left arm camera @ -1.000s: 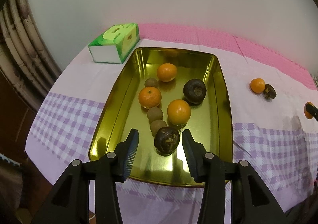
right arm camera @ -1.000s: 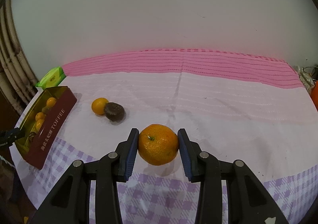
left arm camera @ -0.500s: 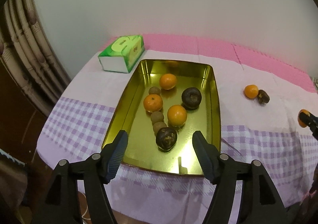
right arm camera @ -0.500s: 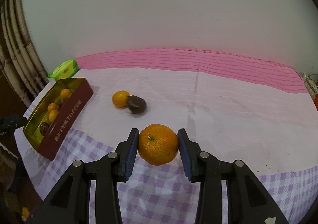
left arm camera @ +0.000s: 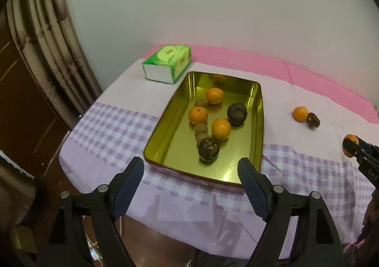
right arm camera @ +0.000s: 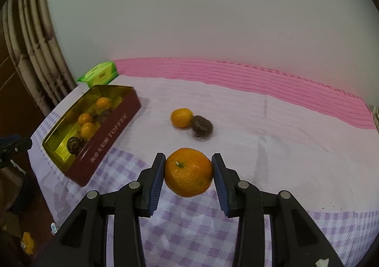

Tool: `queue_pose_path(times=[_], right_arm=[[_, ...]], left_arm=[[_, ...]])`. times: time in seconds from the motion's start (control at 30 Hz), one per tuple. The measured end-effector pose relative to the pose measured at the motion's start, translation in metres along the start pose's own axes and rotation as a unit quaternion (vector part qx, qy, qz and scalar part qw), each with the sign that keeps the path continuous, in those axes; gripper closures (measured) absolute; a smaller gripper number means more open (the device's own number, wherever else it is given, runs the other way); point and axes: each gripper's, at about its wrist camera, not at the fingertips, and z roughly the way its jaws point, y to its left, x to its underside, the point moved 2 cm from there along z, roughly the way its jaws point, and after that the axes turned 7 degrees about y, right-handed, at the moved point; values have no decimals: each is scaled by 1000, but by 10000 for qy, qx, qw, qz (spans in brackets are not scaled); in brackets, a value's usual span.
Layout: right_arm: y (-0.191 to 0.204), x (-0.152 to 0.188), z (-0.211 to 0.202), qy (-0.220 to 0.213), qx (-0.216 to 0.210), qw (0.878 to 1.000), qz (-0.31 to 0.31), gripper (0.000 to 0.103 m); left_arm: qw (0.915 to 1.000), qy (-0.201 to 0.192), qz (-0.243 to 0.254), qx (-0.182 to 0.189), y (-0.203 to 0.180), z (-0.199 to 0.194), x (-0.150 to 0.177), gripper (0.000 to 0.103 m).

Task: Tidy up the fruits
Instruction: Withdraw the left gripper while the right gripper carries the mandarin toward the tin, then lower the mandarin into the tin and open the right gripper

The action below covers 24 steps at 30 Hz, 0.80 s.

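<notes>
A gold tin tray (left arm camera: pixel 161 139) holds three tangerines, two dark round fruits and several small brown ones; the nearest dark fruit (left arm camera: pixel 208 149) lies free at its front. My left gripper (left arm camera: pixel 190 172) hangs above the tray's near edge, its jaws opening with nothing between them. My right gripper (right arm camera: pixel 188 171) is shut on a tangerine (right arm camera: pixel 188 172), held above the checked cloth. The same tray (right arm camera: pixel 104 141) shows at the left in the right wrist view. A loose tangerine (right arm camera: pixel 181 117) and a dark fruit (right arm camera: pixel 201 126) lie touching on the cloth.
A green tissue box (left arm camera: pixel 167 63) stands behind the tray near the wall. The table's left edge drops to a wooden floor, with a curtain (left arm camera: pixel 47 49) beside it. The right gripper with its tangerine (left arm camera: pixel 350 145) shows at the far right of the left wrist view.
My left gripper opened wide, let go of the dark fruit in the tray and drew back and up. My right gripper moved left toward the tray with the tangerine held.
</notes>
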Motion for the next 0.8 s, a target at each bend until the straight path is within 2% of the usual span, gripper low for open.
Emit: queue_pose_path(times=[0.1,0.37,0.8], right_arm=[[13,-2,0,39,-48,9999,-103,66],[57,-13,2,107,-216,9985,-497,66],[129,-47,23,265,-818,9920,-929,66]], left_arm=[[10000,-8,-9,-83,4,2,1,20],[9997,158,-186,-22,19,18,2,20],[9989,319,-344,89,29,27,1,20]])
